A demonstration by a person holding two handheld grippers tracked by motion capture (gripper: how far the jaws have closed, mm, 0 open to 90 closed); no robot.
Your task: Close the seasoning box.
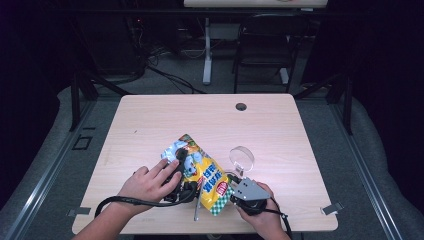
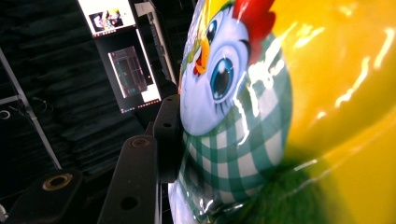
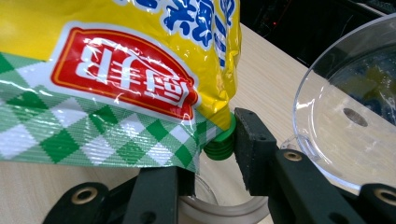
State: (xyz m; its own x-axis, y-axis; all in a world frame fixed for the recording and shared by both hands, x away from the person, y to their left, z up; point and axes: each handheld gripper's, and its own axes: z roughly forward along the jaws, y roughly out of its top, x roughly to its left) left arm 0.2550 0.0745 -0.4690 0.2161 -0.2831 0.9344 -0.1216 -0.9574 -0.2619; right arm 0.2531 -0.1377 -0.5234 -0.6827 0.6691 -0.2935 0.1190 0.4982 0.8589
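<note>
High view: one light wooden tabletop point(image 1: 150, 125) with a round cable hole point(image 1: 241, 106) near its far edge. Item one, a glossy yellow plastic pouch point(image 1: 202, 172) printed with a cartoon chick, blue lettering, a red label and a green-and-white checked band, lies slantwise toward the near edge, about midway between the near corners. Item two, a clear round plastic dish point(image 1: 241, 158), stands tilted just beside the pouch on its right side. Item three, the left gripper point(image 1: 182, 175), black, held in the person's left hand point(image 1: 147, 184), sits against the pouch's left flank, its cable looping toward the near edge. Item four, the right gripper point(image 1: 239, 189), carrying a grey three-cornered plate, is held in the right hand point(image 1: 262, 217) at the pouch's near right end. Left gripper view: one black jaw pad lies flat against the checked print of the pouch point(image 2: 243, 126); the opposite jaw is hidden behind the bag, so the grip looks closed on the pouch, though this is not certain. Right gripper view: the jaws of the right gripper point(image 3: 212, 154) straddle a green ribbed screw cap point(image 3: 220, 145) at the corner of the pouch point(image 3: 116, 70); the right pad touches the cap, the left pad sits under the checked band. The clear dish point(image 3: 345, 116) stands at right.
</note>
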